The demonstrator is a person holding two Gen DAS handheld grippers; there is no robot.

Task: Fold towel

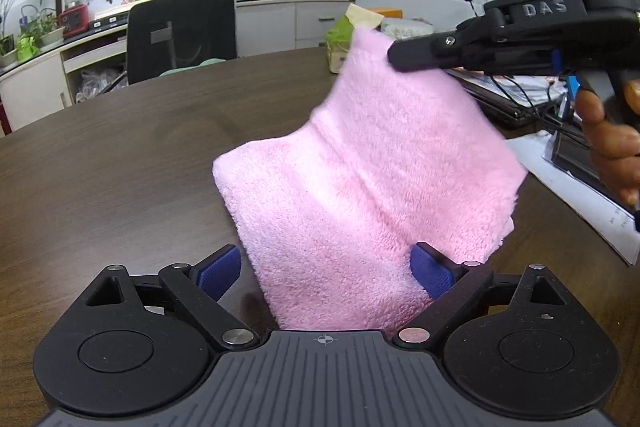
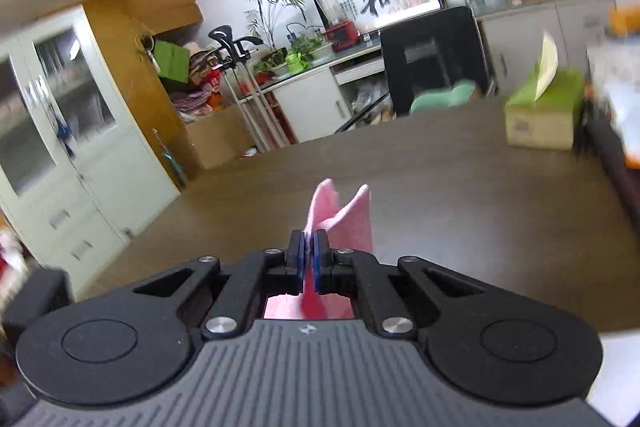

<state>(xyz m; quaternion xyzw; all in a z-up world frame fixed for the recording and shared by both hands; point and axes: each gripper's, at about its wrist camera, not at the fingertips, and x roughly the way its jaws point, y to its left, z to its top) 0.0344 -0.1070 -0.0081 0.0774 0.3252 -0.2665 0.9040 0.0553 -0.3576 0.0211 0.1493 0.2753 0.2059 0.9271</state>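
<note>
A pink fluffy towel rises from the dark wooden table, lifted by its far upper corner. My right gripper, black with "DAS" on it, comes in from the right in the left wrist view and is shut on that corner. In the right wrist view the right gripper has its blue pads pressed together on the pink towel, which sticks up past them. My left gripper is open, its blue pads either side of the towel's near lower part, not pinching it.
A green tissue box stands on the table beyond the towel, also in the right wrist view. Papers and a dark device lie at the right. A black chair stands behind the table, with cabinets and plants along the wall.
</note>
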